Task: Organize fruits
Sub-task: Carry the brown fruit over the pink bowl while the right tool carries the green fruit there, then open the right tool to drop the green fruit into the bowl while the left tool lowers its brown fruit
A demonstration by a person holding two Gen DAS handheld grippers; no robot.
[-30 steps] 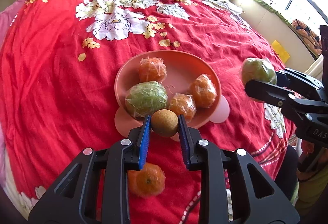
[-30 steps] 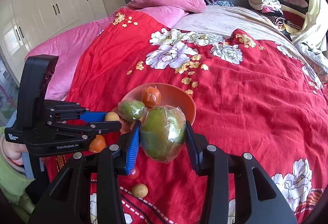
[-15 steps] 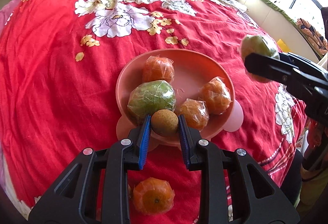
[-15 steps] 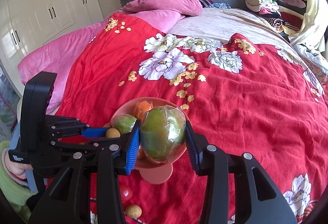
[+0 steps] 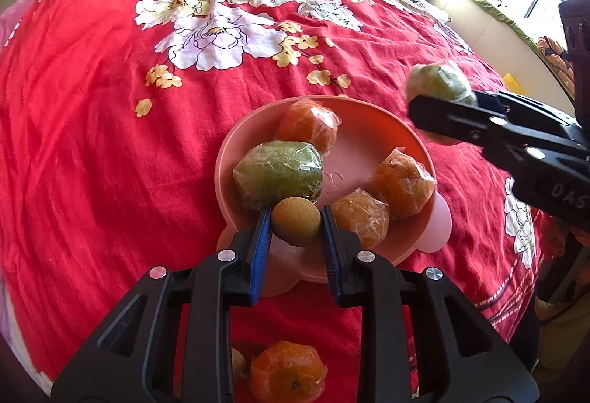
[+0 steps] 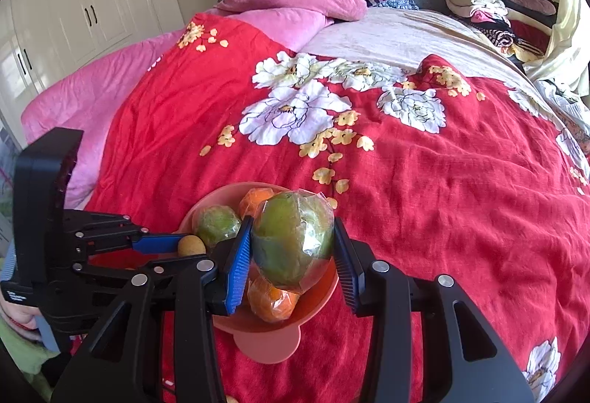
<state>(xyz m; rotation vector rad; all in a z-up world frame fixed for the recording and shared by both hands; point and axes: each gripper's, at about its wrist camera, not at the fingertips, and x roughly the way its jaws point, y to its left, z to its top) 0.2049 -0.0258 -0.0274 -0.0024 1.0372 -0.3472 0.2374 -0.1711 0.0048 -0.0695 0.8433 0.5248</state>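
The left gripper's (image 5: 296, 224) blue fingers (image 5: 260, 237) clamp a small brown fruit (image 5: 295, 221) above the near rim of the pink bowl (image 5: 372, 124); the right gripper (image 6: 293, 246) pinches a plastic-wrapped green fruit (image 6: 293, 240) over the bowl's right side. Compared with a second ago, both grippers have come forward over the bowl, which then lay ahead of them. In the bowl sit another wrapped green fruit (image 5: 280, 174) and three wrapped oranges (image 5: 402, 178). A loose orange (image 5: 289, 371) lies on the red floral bedspread (image 5: 92, 130) beneath the left gripper.
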